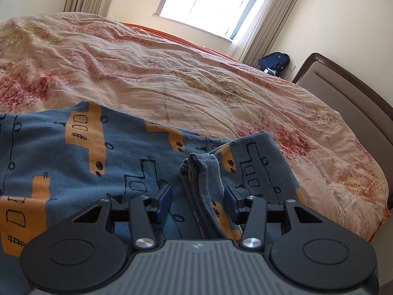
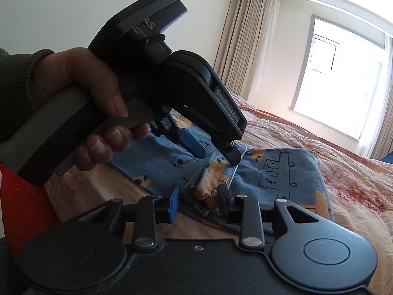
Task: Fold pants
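Blue pants [image 1: 98, 152] printed with orange vehicles lie on the bed, partly folded. A raised fold of their fabric [image 1: 196, 172] stands between the pads of my left gripper [image 1: 198, 198], which is open just above the cloth. In the right wrist view the pants [image 2: 277, 179] lie near the bed's edge. My left gripper [image 2: 216, 153] hangs over them with its jaws apart, held by a hand. My right gripper [image 2: 199, 202] is open, its pads on either side of a bunched hem [image 2: 203, 191].
A wrinkled peach and red floral quilt [image 1: 172, 78] covers the bed. A headboard [image 1: 348, 98] stands at the right. A dark backpack [image 1: 273, 60] sits on the floor by the curtains under the window [image 1: 208, 2].
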The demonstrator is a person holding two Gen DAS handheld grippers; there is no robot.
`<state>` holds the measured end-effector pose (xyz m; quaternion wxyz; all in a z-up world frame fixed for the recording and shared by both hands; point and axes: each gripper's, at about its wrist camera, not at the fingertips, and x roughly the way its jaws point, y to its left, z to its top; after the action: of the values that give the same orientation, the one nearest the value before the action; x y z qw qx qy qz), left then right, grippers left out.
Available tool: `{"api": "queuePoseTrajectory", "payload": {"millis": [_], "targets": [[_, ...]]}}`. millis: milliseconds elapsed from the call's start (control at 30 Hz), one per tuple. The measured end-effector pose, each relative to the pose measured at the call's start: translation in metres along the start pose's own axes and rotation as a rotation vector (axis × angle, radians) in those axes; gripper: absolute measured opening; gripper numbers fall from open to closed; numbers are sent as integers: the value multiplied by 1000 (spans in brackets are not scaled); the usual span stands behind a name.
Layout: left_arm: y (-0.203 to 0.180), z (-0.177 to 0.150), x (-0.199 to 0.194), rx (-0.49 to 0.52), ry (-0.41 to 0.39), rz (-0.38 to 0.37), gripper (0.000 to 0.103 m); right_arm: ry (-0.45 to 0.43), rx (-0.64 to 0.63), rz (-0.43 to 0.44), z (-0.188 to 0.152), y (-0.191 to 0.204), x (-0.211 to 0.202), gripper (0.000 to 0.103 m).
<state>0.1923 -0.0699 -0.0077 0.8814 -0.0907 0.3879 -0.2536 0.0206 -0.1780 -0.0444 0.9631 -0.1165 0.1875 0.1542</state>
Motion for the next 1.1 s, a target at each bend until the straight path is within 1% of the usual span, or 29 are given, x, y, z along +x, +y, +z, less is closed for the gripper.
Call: {"api": "queuePoseTrajectory", "payload": {"millis": [33,67,133,233,300,333,367,400,467,533,633,767,833,933,1000,1100], "targets": [[0,0,0,-4,0,-2,51,-12,7,4,1,-1,-3,16],[0,1,-1,-10,1,-5,51,-25,17,-3,2,-2,-6,14],[2,1,-2,-36,5,-19,54,-51,53,-11,3,-7,-11,13],[5,2,-2,-90,13,-44,55,-86,113,-30,4,-16,-18,12],[5,1,0,-126,26,-64,48,-95,146,-27,4,-21,-20,12],[4,1,1,-137,30,-73,39,-92,159,-21,4,-23,-19,12],[3,0,2,-147,29,-75,36,-89,160,-19,4,-23,-18,12],[3,-2,3,-162,26,-69,35,-87,158,-17,4,-23,-18,12],[3,-3,4,-190,21,-63,24,-81,152,-11,4,-22,-16,12],[4,-5,5,-221,18,-59,20,-73,147,-7,4,-22,-15,12],[2,-6,6,-226,9,-48,10,-63,144,-3,4,-21,-12,12],[-9,-6,-2,-208,-21,-21,8,-55,145,-5,5,-23,-17,12],[-8,0,-11,-198,-26,-14,8,-50,181,37,11,-27,-17,12],[0,5,-23,-203,-31,-13,8,-45,162,78,19,-24,-14,12],[3,6,-24,-203,-27,-25,9,-46,147,91,20,-20,-12,12],[3,4,-23,-172,-21,-12,8,-43,134,94,20,-16,-10,12]]}}
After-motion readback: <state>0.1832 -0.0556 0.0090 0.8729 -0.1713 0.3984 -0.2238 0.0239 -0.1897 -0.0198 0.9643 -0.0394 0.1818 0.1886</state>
